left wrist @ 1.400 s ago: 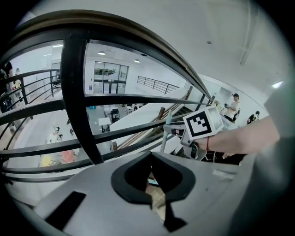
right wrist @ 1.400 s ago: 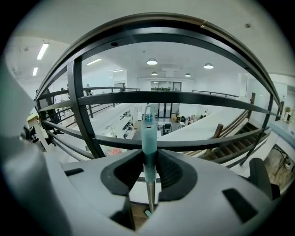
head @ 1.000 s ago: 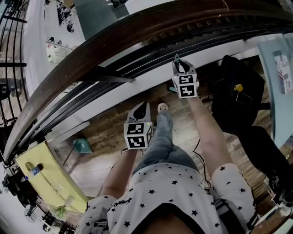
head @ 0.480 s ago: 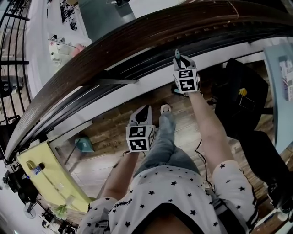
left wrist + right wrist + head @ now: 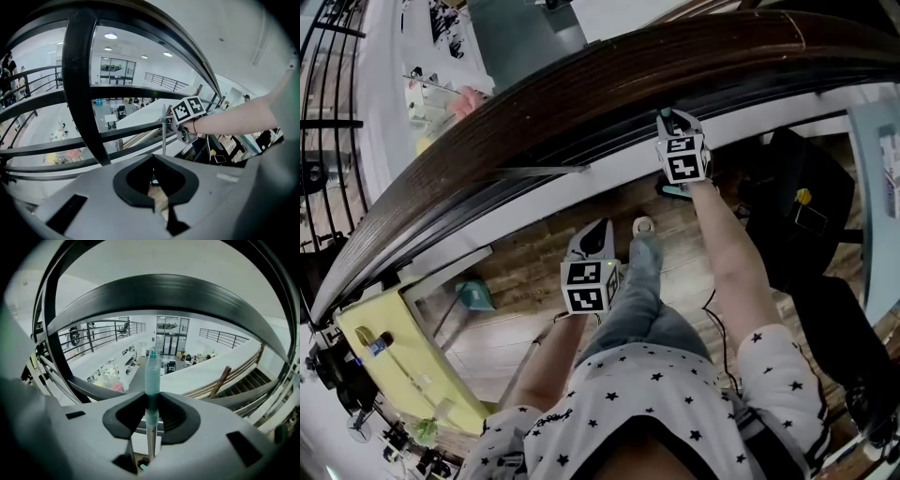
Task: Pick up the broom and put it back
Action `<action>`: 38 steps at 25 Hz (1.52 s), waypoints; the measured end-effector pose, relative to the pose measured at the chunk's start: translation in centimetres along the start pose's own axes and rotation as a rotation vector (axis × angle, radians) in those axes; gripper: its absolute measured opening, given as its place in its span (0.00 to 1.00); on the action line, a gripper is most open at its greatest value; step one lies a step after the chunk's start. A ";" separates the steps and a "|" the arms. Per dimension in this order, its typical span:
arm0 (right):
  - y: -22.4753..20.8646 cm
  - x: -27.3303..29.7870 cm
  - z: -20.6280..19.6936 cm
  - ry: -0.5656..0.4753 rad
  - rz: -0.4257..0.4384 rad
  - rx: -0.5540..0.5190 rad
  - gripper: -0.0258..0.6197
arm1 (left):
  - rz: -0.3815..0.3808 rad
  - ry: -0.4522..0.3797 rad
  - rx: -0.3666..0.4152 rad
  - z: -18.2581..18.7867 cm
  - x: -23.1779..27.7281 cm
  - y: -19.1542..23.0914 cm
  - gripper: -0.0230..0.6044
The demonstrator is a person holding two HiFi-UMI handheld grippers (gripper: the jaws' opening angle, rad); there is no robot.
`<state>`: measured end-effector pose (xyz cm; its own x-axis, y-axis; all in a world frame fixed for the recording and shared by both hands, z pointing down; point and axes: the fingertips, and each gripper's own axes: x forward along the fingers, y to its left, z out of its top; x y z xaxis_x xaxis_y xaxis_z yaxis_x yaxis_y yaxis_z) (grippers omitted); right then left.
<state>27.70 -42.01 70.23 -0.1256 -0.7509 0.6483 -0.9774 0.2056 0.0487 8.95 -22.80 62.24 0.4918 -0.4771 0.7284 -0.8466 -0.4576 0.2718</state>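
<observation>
The broom has a thin metal handle [image 5: 149,427] with a teal grip [image 5: 152,373] at its top, and it stands upright. My right gripper [image 5: 151,414] is shut on that handle just below the teal grip. In the head view the right gripper [image 5: 668,122] is held against the railing's base, and the teal broom head [image 5: 674,191] shows on the floor below it. From the left gripper view the handle [image 5: 164,137] is a thin pole beside the right gripper [image 5: 174,123]. My left gripper [image 5: 598,231] [image 5: 153,190] hangs lower, jaws together, with nothing in them.
A broad dark wooden handrail [image 5: 581,89] curves over black rails; one black post [image 5: 83,93] is close to the left gripper. A black bag [image 5: 792,202] lies at the right. A yellow table [image 5: 398,361] and a teal object [image 5: 474,296] are at the left. The person's shoe [image 5: 642,226] is between the grippers.
My right gripper has moved a little further right along the railing with the broom still in it. The left gripper has hardly moved.
</observation>
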 end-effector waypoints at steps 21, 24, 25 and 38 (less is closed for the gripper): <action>0.2 0.8 0.2 0.028 0.004 -0.024 0.24 | 0.006 -0.005 -0.010 0.3 -0.3 0.4 0.05; 0.2 0.5 0.1 0.030 0.004 -0.021 0.26 | 0.006 -0.008 -0.008 0.2 -0.5 0.3 0.05; 0.2 0.4 0.1 0.030 0.004 -0.021 0.26 | 0.006 -0.010 -0.008 0.2 -0.6 0.2 0.05; 0.1 -3.6 0.7 -0.009 -0.026 0.024 0.27 | -0.004 -0.051 -0.008 0.9 -2.0 -0.8 0.05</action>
<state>27.97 -39.77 67.40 -0.1015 -0.7614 0.6402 -0.9842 0.1709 0.0472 8.81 -22.16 60.07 0.5044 -0.5132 0.6944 -0.8463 -0.4534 0.2797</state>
